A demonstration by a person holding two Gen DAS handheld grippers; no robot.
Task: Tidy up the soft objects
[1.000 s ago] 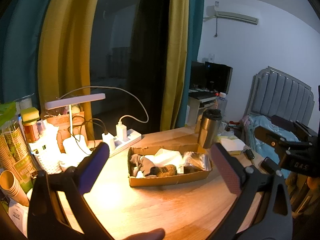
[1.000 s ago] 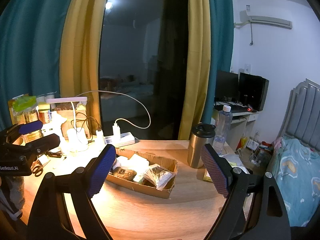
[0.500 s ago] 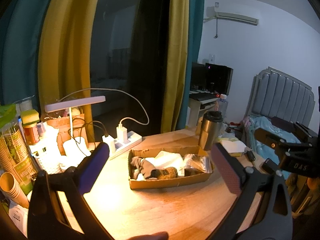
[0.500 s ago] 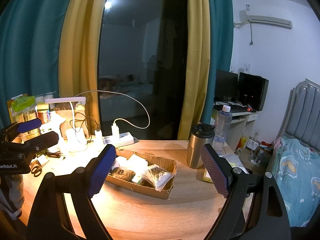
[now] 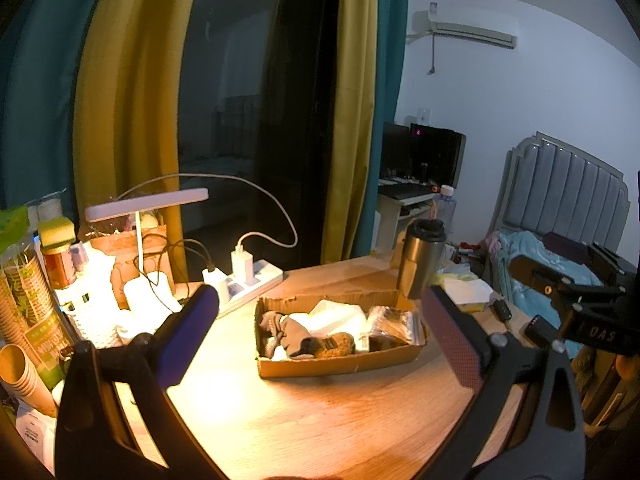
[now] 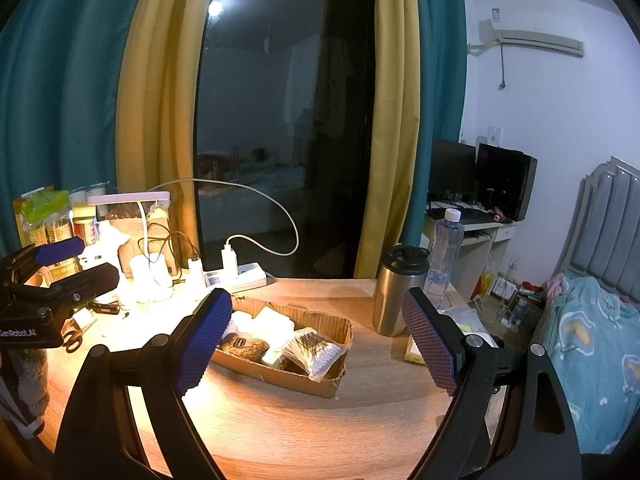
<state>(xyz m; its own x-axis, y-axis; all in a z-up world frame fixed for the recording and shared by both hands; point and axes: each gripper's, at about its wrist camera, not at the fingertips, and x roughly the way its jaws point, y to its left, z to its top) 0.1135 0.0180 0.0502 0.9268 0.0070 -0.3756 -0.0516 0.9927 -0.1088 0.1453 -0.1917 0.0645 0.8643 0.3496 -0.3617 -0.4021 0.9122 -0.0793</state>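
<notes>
A shallow cardboard box (image 5: 340,362) sits in the middle of the round wooden table. It holds grey socks (image 5: 284,330), a brown fuzzy item (image 5: 336,345), white cloth (image 5: 336,316) and a clear bag (image 5: 394,322). My left gripper (image 5: 320,332) is open and empty, held above the table in front of the box. In the right wrist view the box (image 6: 288,374) shows with a bag of cotton swabs (image 6: 316,350). My right gripper (image 6: 316,336) is open and empty, also short of the box. The left gripper shows at the left edge there (image 6: 56,268).
A steel tumbler (image 5: 418,258) stands behind the box on the right. A desk lamp (image 5: 146,204), power strip (image 5: 250,284) and cables stand behind on the left. Paper cups and jars (image 5: 28,288) crowd the left edge. A water bottle (image 6: 444,256), scissors (image 6: 74,338) and a bed (image 6: 592,344) are near.
Both grippers have drawn back and up a little; the box sits slightly lower and farther in each view. Both stay open and empty.
</notes>
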